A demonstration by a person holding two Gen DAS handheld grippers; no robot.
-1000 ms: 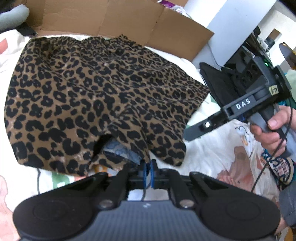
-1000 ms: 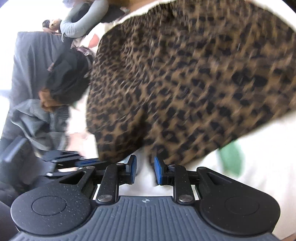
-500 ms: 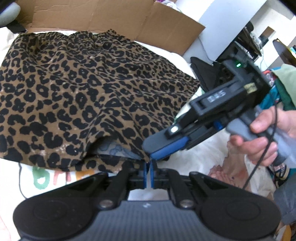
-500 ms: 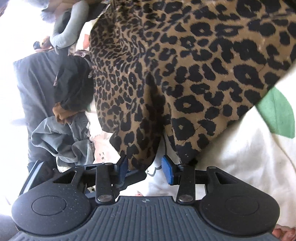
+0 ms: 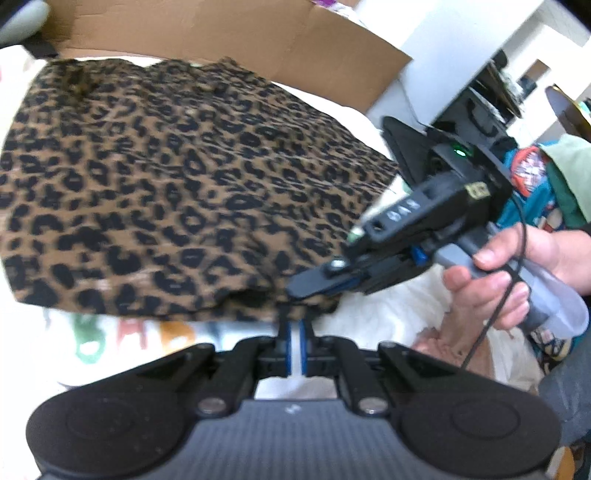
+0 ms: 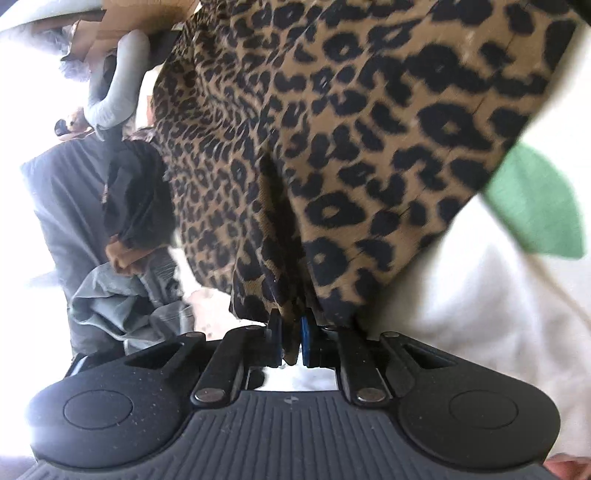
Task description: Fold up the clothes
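Leopard-print garment [image 5: 177, 184]: spread flat ahead of both tongs, near hem pinched. Left tongs [image 5: 294, 325]: clamped on hem edge, angled downward. Right tongs [image 6: 291, 325]: just closed onto bunched hem; hand [image 5: 517, 266] gripping handle.

Leopard-print garment [image 5: 177, 192]: spread flat on bed sheet [image 5: 388, 325], flattened cardboard [image 5: 221, 33] behind its far edge. Left gripper [image 5: 294, 332]: at the near hem, toward its right corner. Right gripper [image 5: 317, 284]: just beside, reaching in from the right, held by a hand [image 5: 517, 266]. Heap of clothes [image 6: 110, 229]: left of the garment in the right wrist view.
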